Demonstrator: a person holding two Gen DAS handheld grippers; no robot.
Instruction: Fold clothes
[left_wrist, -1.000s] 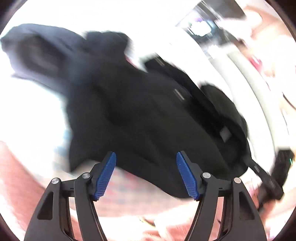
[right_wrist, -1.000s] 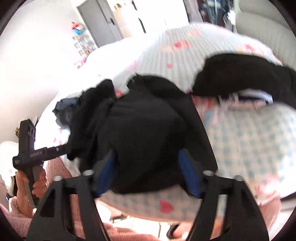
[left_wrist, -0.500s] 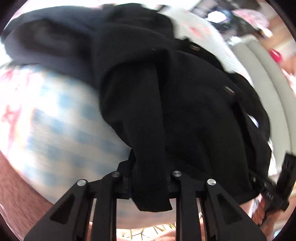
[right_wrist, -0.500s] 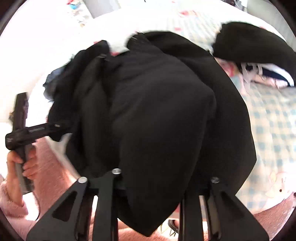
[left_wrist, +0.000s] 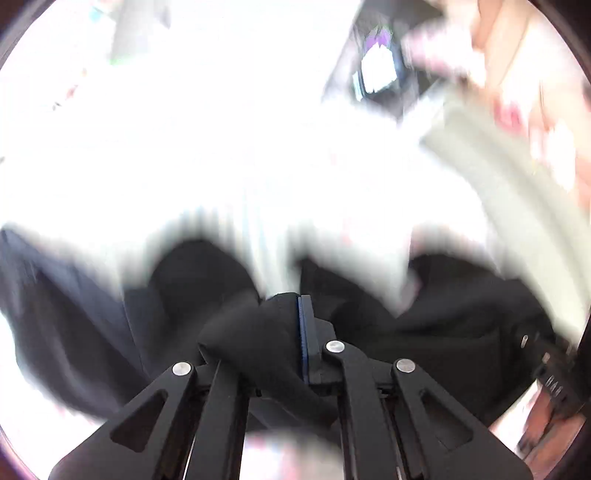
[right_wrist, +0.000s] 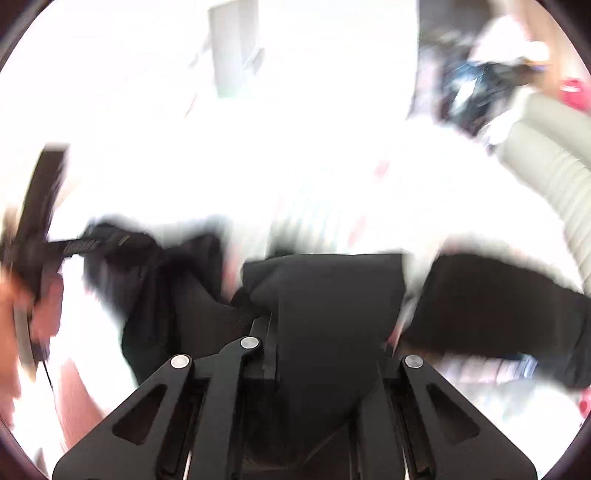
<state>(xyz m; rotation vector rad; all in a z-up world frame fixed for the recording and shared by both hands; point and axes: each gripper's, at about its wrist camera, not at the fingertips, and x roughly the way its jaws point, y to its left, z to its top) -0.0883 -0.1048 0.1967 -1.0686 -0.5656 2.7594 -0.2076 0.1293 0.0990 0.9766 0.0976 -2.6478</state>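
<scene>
A black garment (left_wrist: 461, 332) hangs blurred across the lower half of the left wrist view. My left gripper (left_wrist: 295, 332) is shut on a bunched fold of it, the blue pad showing at the pinch. In the right wrist view the same black garment (right_wrist: 332, 306) drapes over my right gripper (right_wrist: 295, 332), which is shut on its edge; the right finger is hidden under cloth. The left gripper (right_wrist: 88, 243) shows at the far left there, gripping another part of the cloth, held by a hand (right_wrist: 44, 310).
A second dark garment (right_wrist: 498, 306) lies on the bed at the right. The pale checked bedcover (right_wrist: 332, 192) is washed out by glare. A grey padded headboard (right_wrist: 546, 170) curves along the right. A cluttered shelf area (right_wrist: 476, 85) stands behind.
Both grippers went from open over the garment to shut on it, then lifted it. The view has swung up from the bedcover towards the room, with heavy blur.
</scene>
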